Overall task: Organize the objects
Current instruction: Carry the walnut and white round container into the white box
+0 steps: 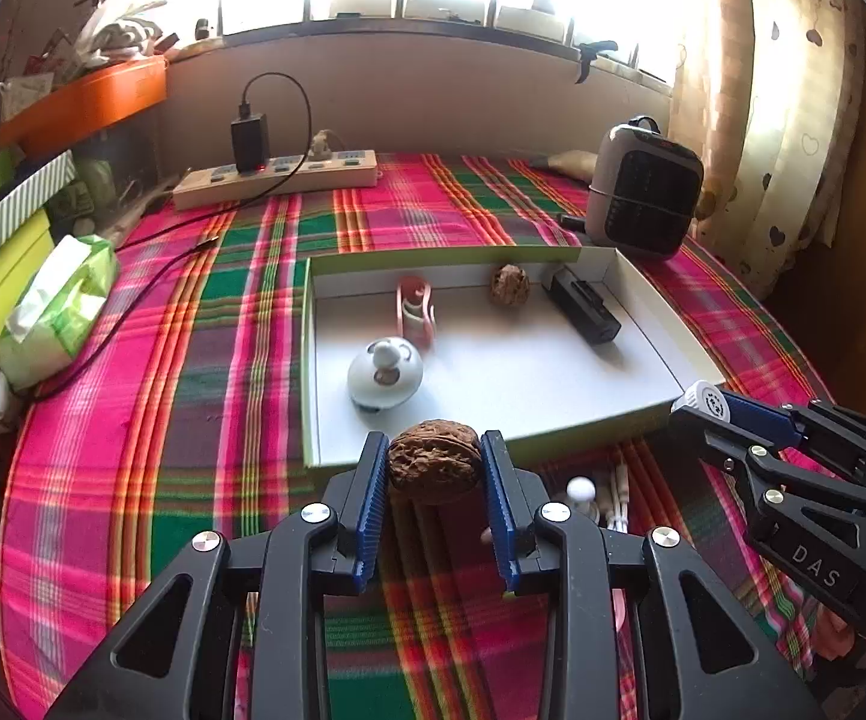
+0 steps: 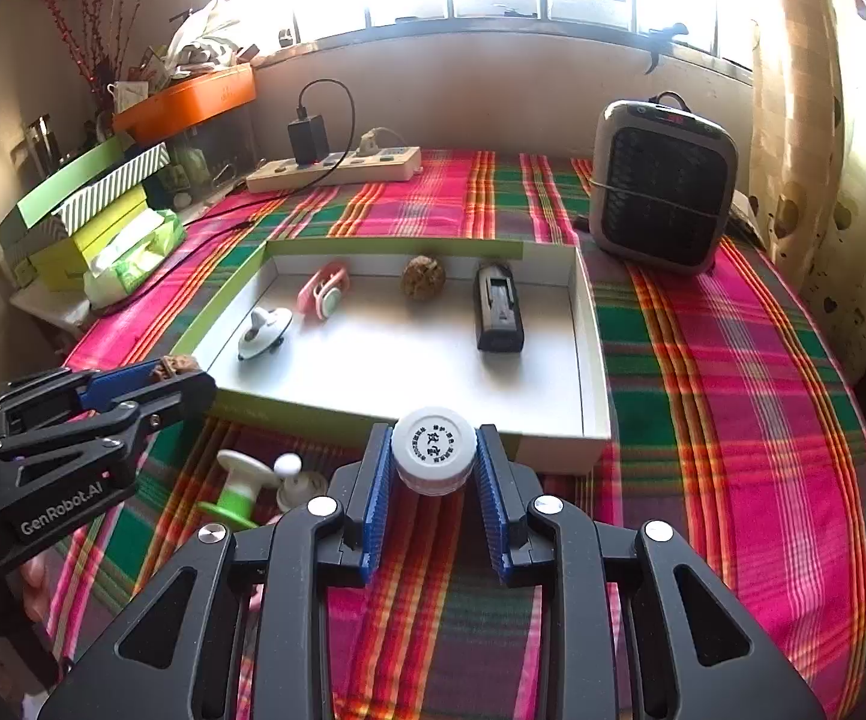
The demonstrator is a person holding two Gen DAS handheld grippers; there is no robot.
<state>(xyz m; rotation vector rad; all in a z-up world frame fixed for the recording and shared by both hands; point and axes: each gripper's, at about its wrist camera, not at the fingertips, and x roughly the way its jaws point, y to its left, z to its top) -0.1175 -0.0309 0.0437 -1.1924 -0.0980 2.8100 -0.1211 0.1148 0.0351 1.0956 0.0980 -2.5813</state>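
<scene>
Two loads: my left fingers (image 1: 434, 468) clamp a walnut (image 1: 434, 459), right fingers (image 2: 433, 462) clamp a white cap (image 2: 433, 449).
Aim: both poised near the tray (image 2: 590, 324) rim, for dropping in.

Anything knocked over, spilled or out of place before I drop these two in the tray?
Nothing spilled or damaged. The left gripper holds a walnut, the right gripper a white cap. Still outside the tray: a green-and-white piece lying tipped on the cloth.
</scene>
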